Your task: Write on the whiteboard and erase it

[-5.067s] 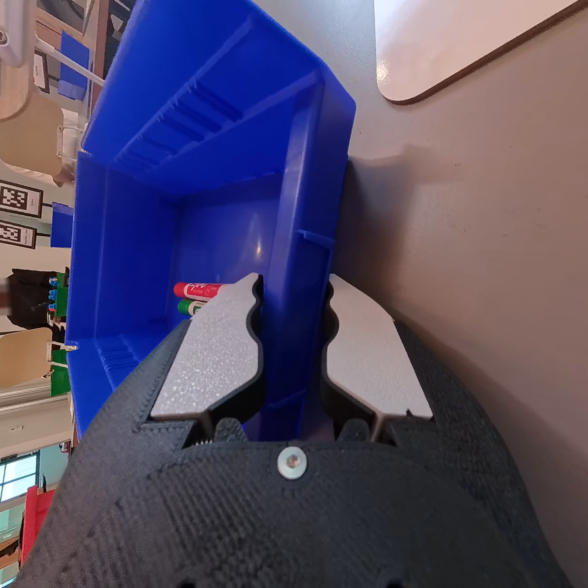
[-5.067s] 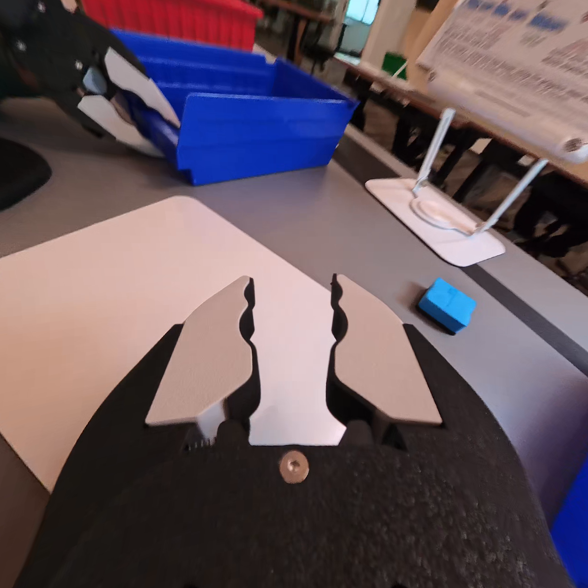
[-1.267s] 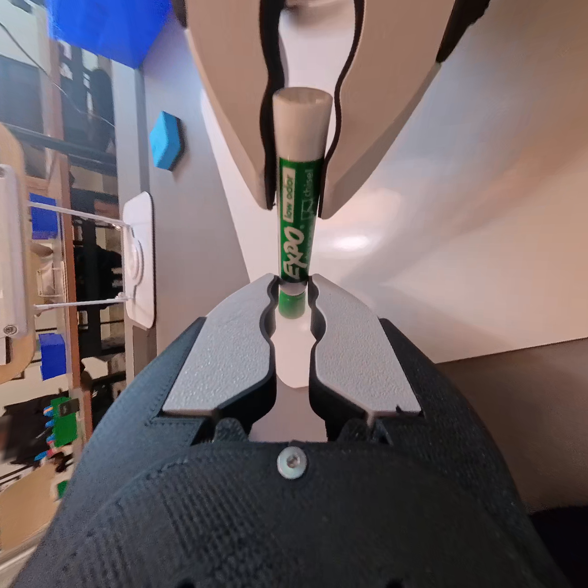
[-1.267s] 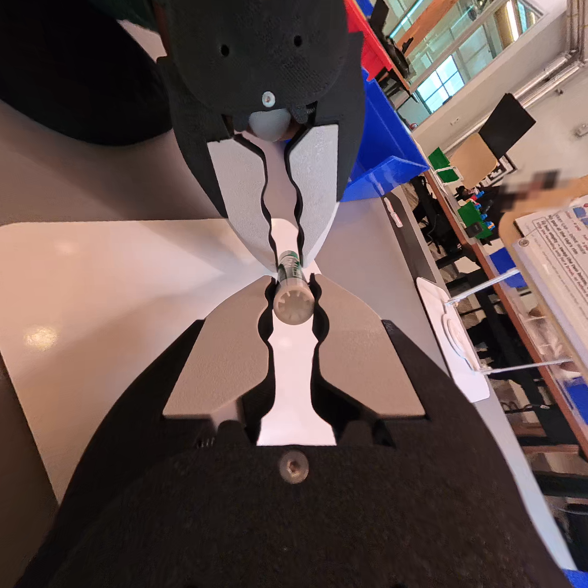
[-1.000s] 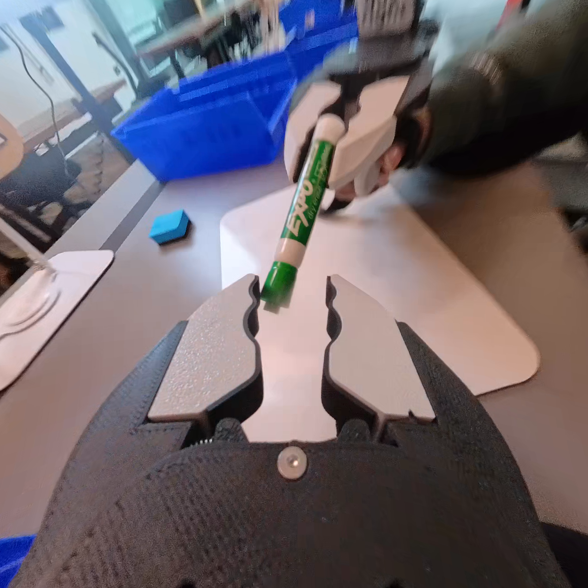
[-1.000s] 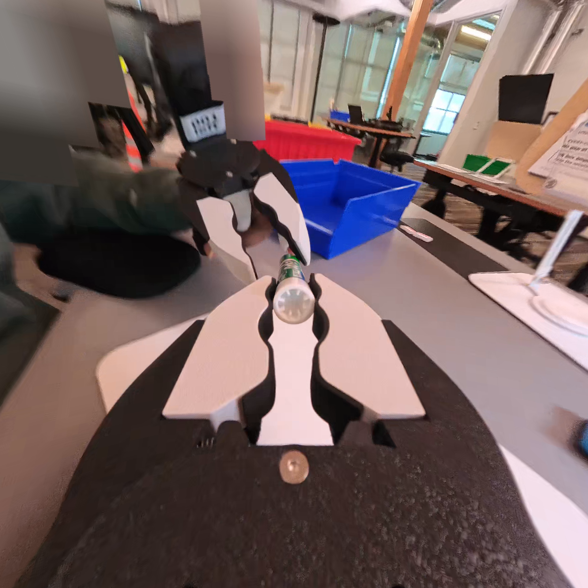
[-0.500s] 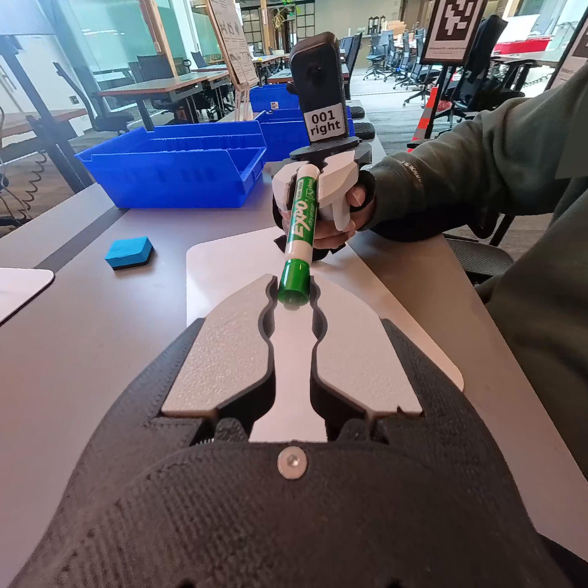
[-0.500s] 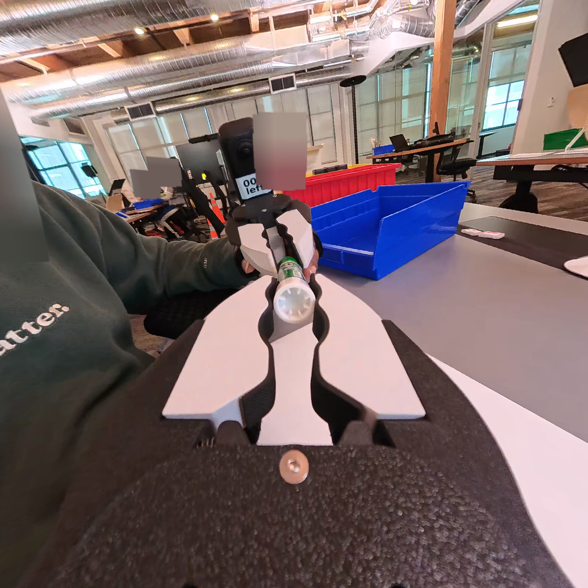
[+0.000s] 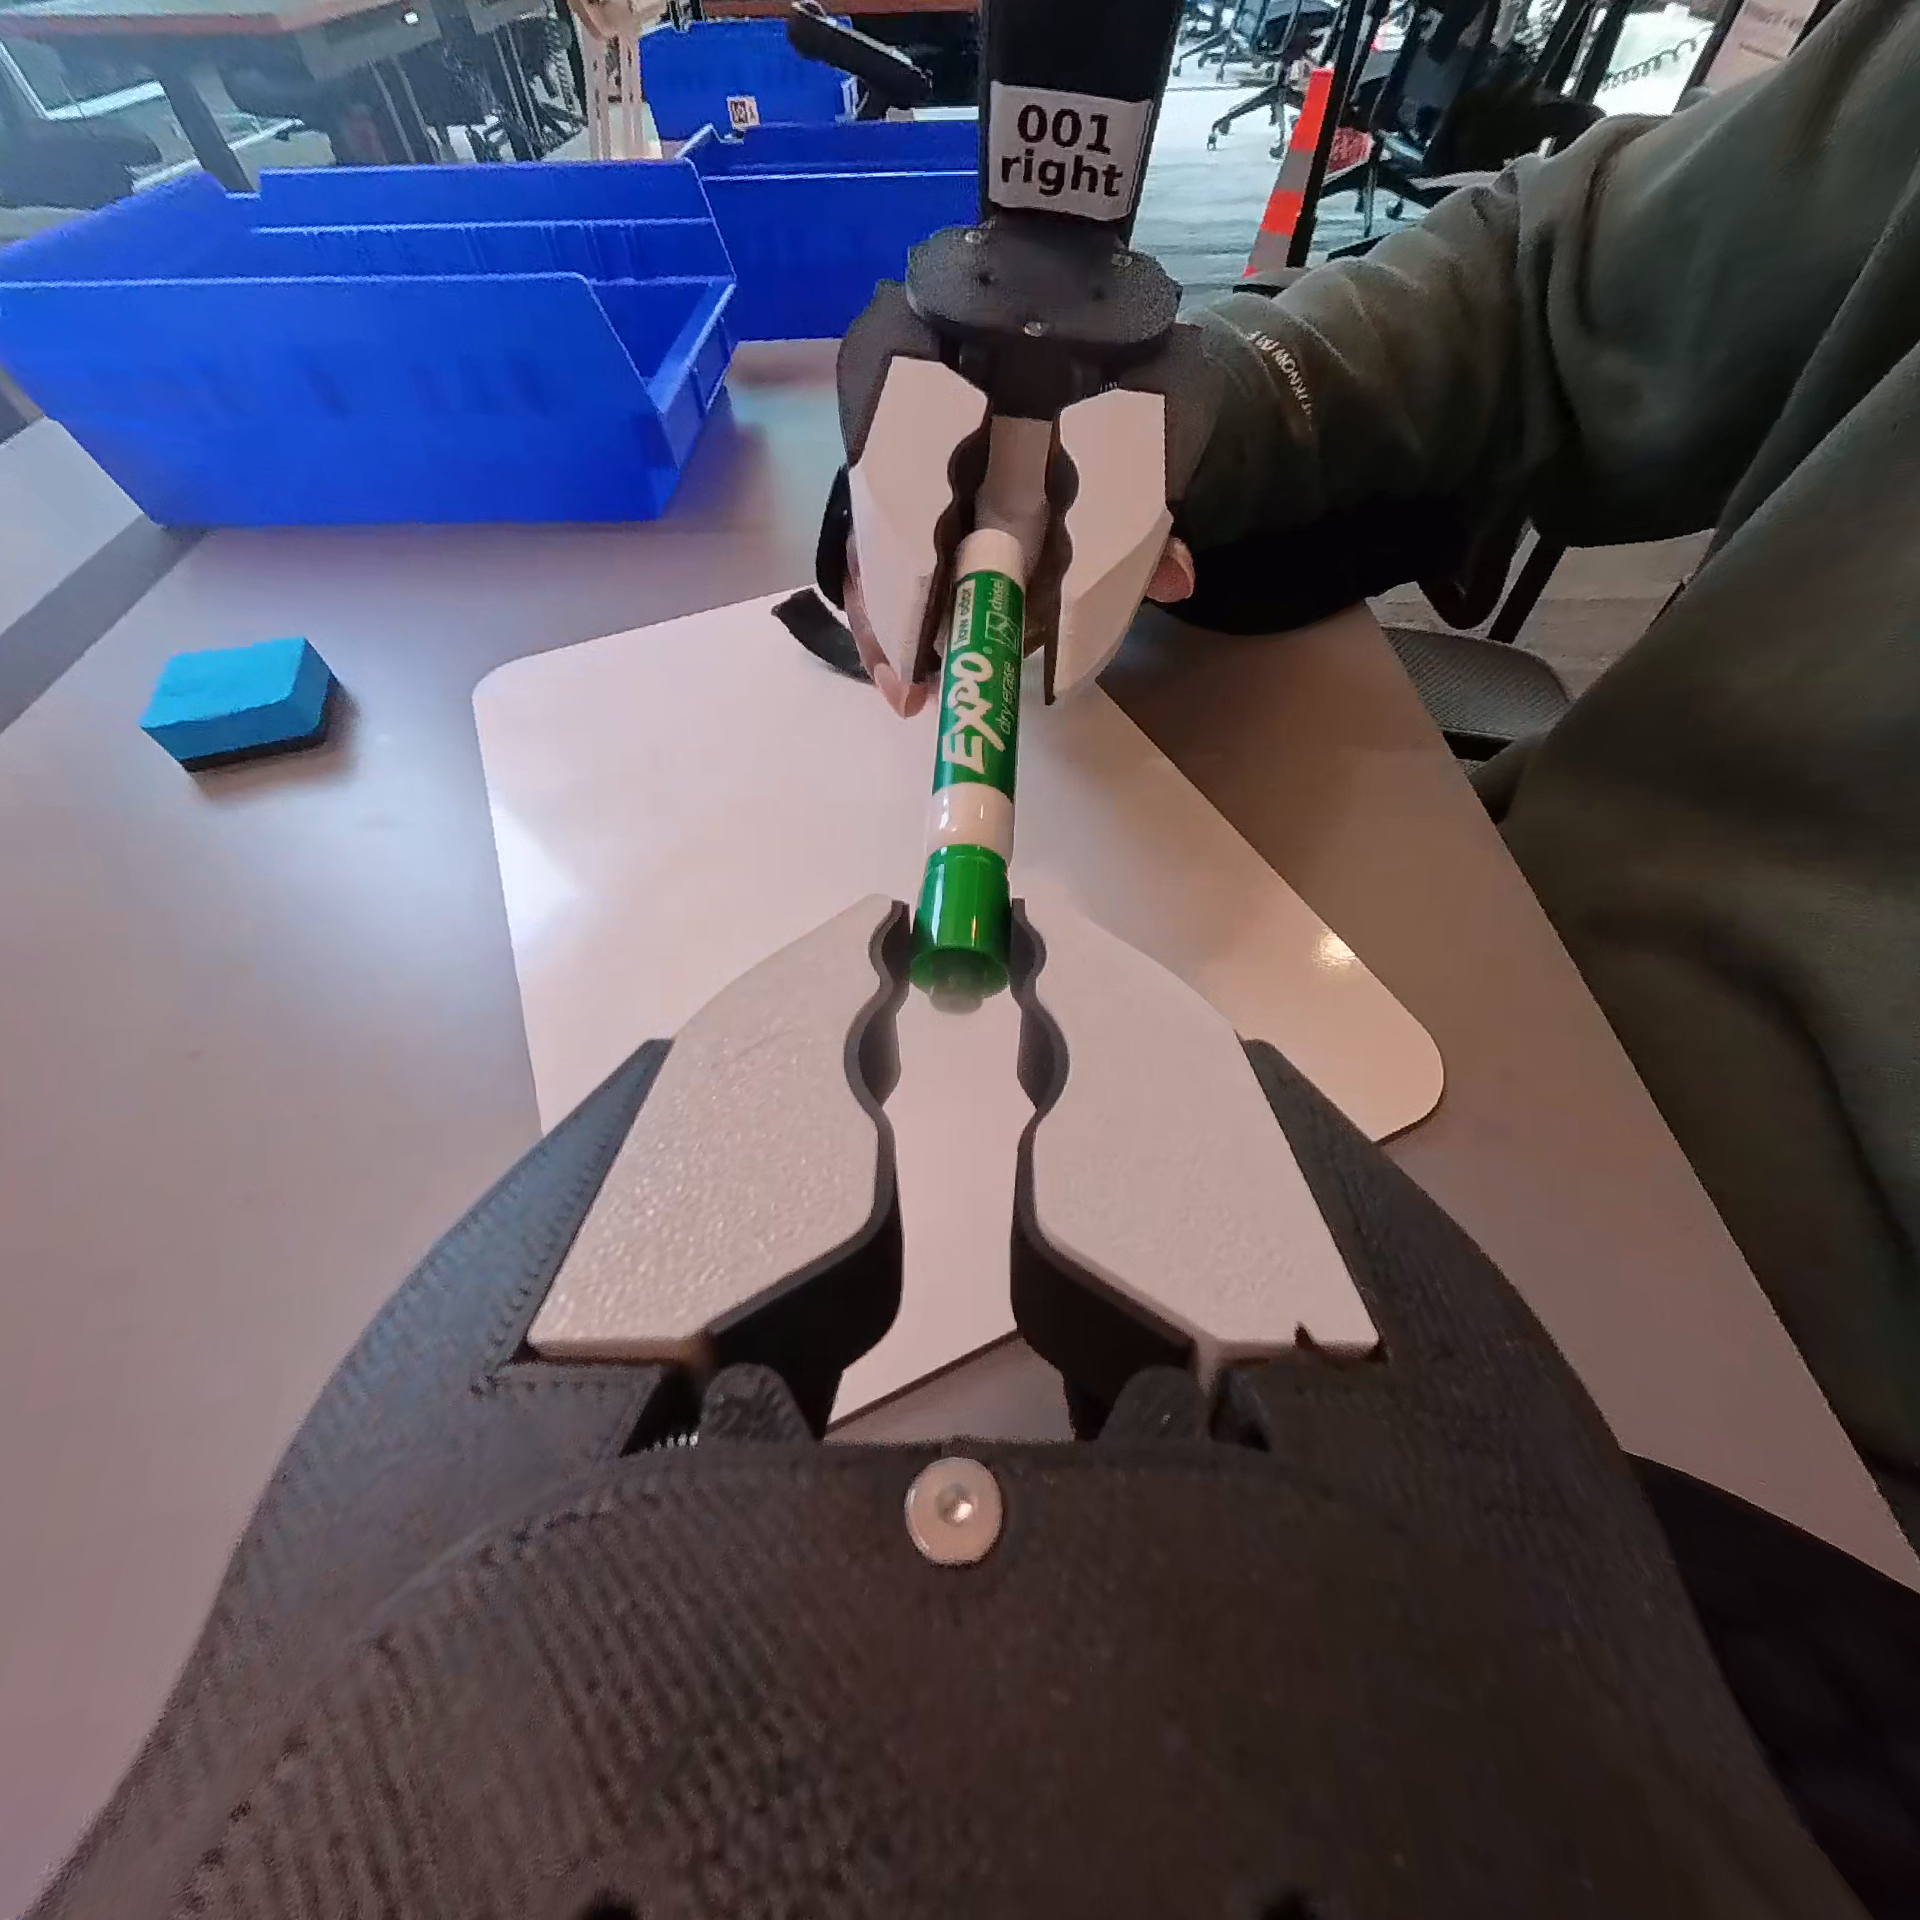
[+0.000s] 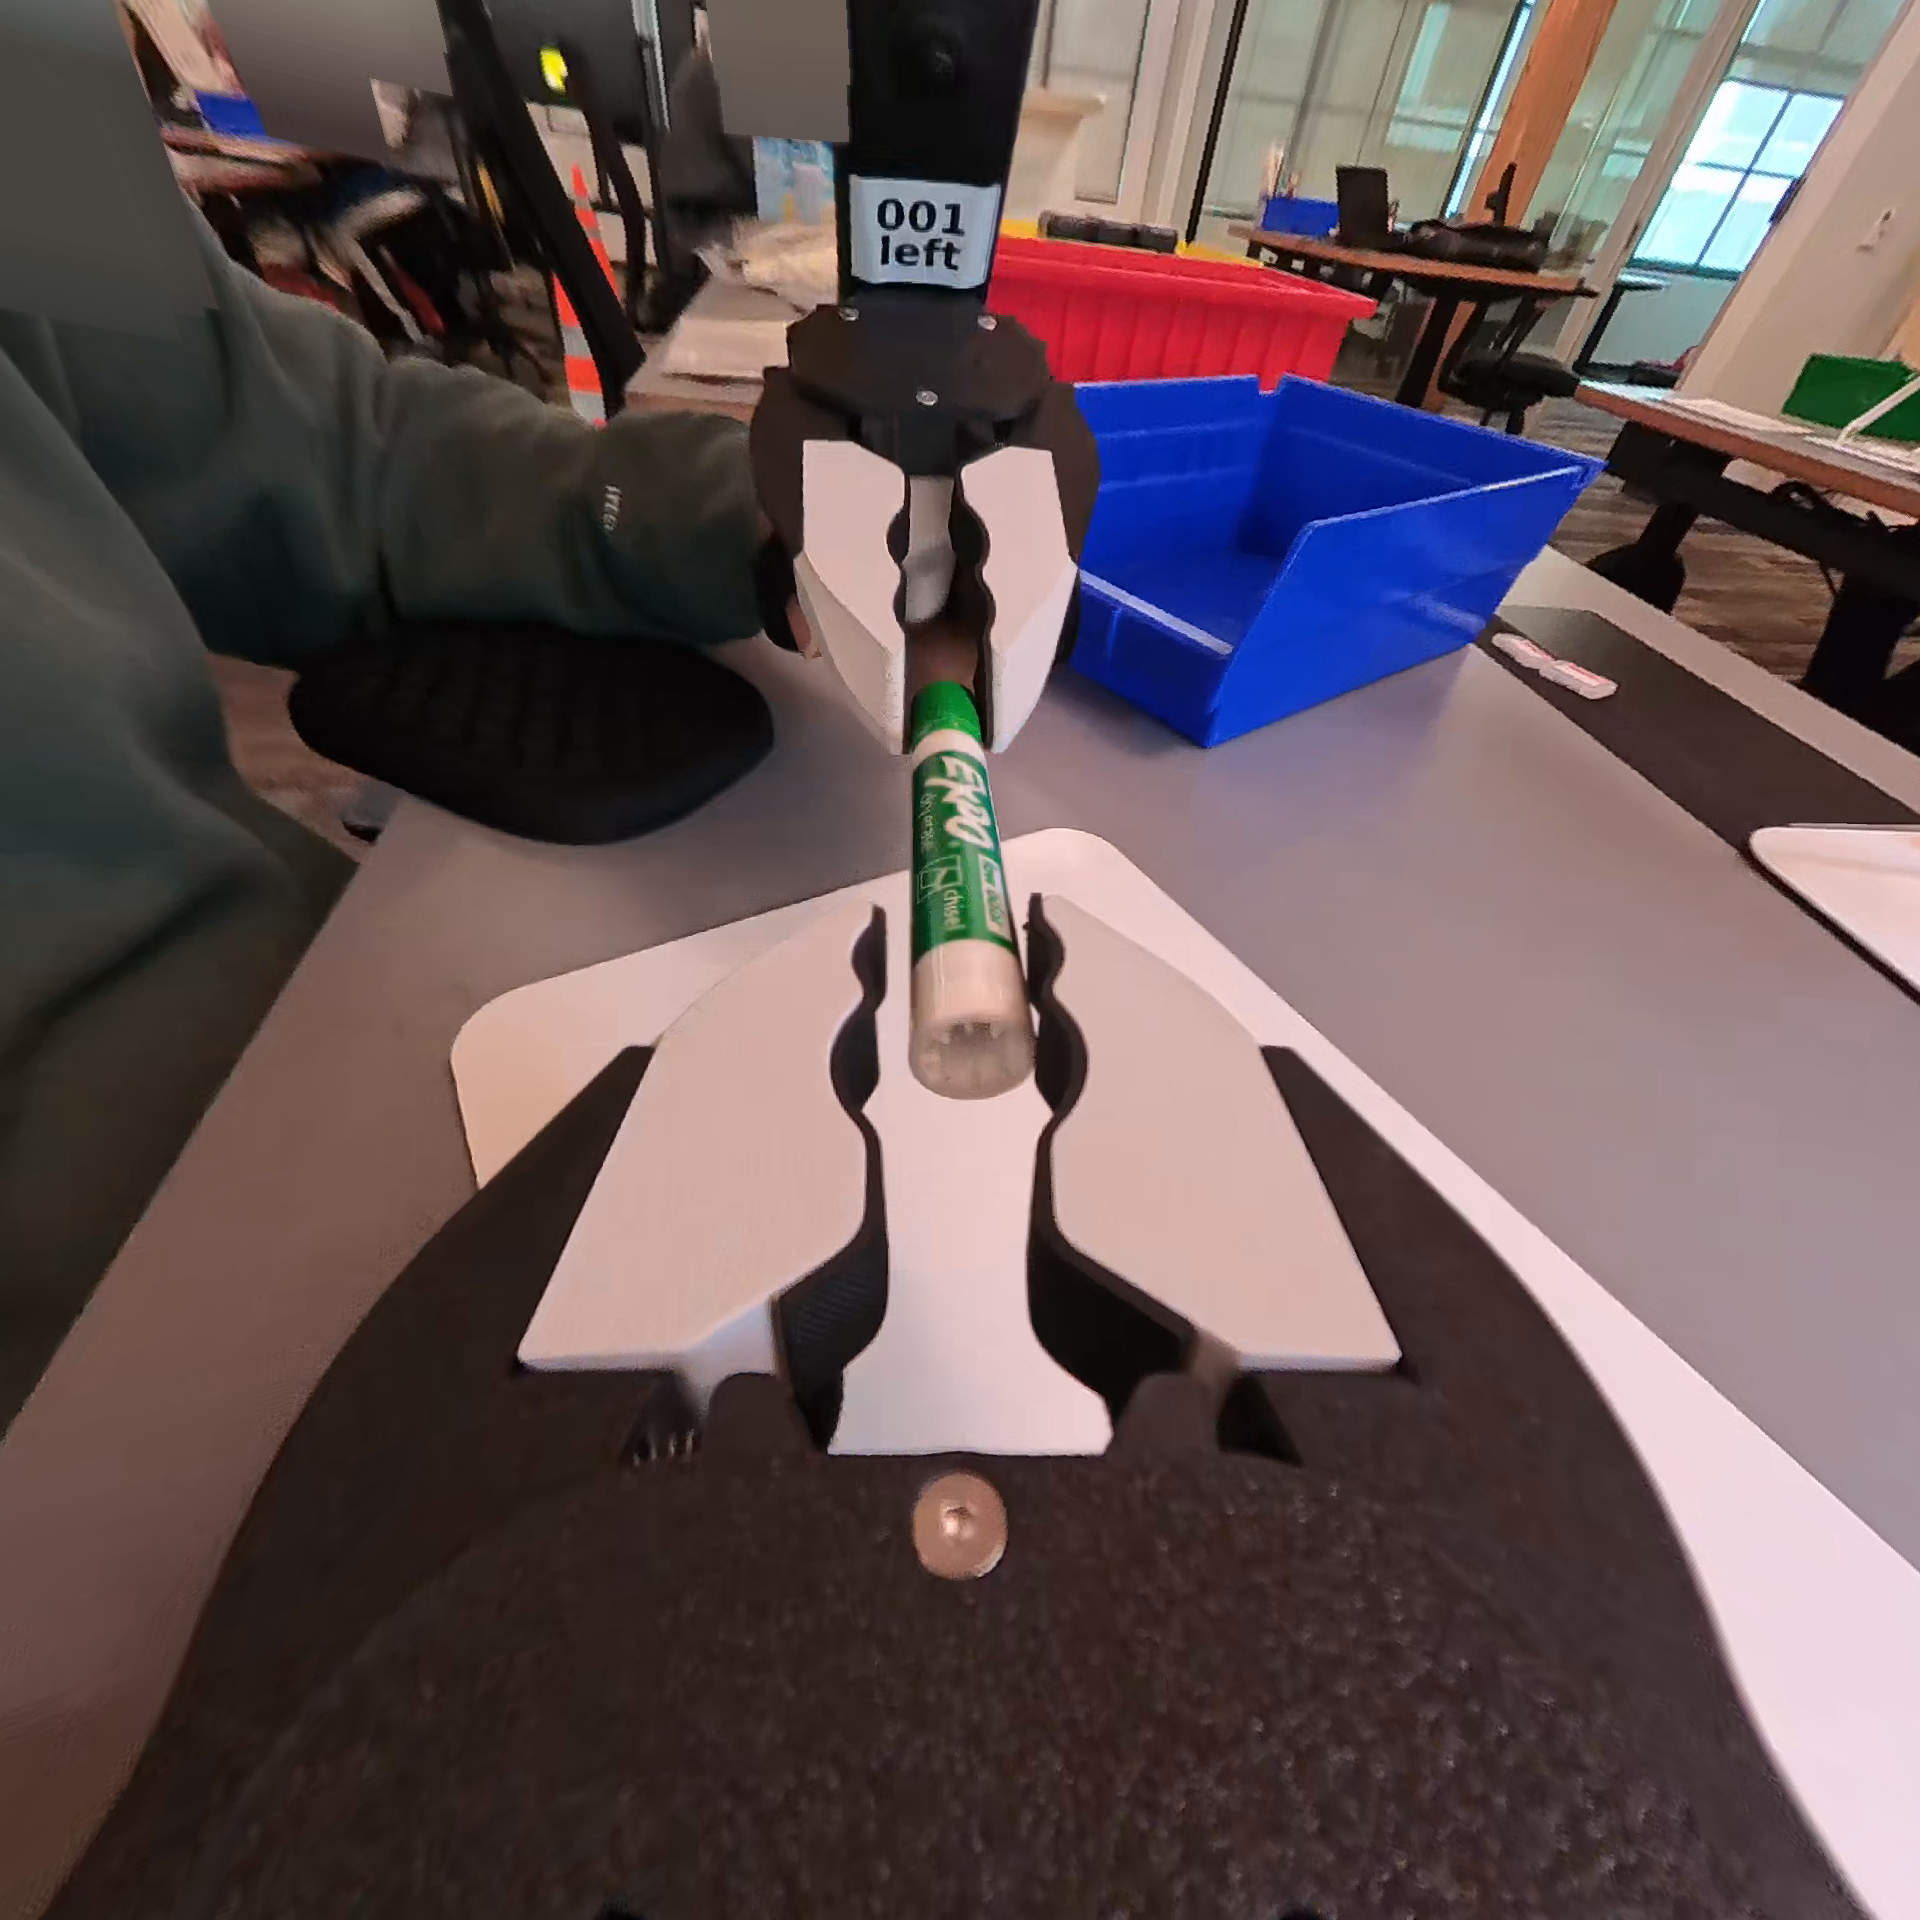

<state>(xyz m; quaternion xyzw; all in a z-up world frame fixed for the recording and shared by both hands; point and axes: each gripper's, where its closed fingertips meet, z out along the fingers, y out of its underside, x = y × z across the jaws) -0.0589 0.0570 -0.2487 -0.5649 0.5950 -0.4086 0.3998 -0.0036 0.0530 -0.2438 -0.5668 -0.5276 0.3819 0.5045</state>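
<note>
Spanning both grippers above the whiteboard, the green marker has its cap gripped by the left gripper fingers, its white barrel end by the right gripper; the tip is hidden

Left gripper regripped marker cap; grippers now level.

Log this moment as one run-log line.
stage: uncapping | left claw: shut on green cap | right claw: shut on marker barrel | whiteboard: blank

Facing each other, tip to tip. Left tongs pinching nearly closed at the very tips; right tongs likewise closing on the same piece. Sleeved forearms reaching in from either side.
</note>
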